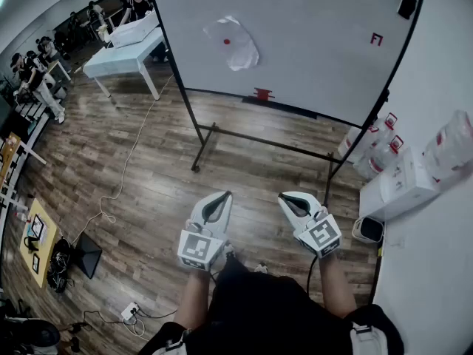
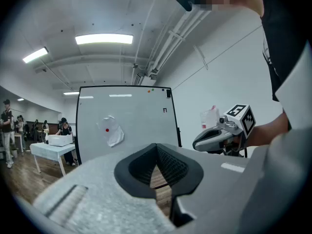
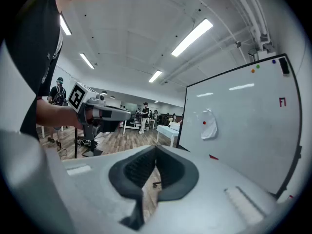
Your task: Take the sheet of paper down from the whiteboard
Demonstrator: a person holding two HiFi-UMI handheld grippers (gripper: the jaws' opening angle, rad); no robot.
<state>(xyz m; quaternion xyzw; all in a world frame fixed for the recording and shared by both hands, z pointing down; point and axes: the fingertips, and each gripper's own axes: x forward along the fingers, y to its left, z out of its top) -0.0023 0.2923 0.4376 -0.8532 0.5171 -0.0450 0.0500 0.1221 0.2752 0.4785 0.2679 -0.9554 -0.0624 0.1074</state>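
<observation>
The sheet of paper (image 1: pixel 236 44) is hanging crumpled on the far whiteboard (image 1: pixel 318 35) under a red magnet (image 1: pixel 226 41). I am holding my left gripper (image 1: pixel 216 205) and right gripper (image 1: pixel 295 204) closed, empty.

The head view looks steeply down from above the person onto the left hand-held gripper (image 1: pixel 220 196), the right hand-held gripper (image 1: pixel 287 197) and the floor (image 1: pixel 148 168), with the whiteboard (image 1: pixel 295 43) well ahead. Each gripper view sits close behind its own jaws, faces roughly level at that whiteboard, and catches the other hand-held gripper to one side
</observation>
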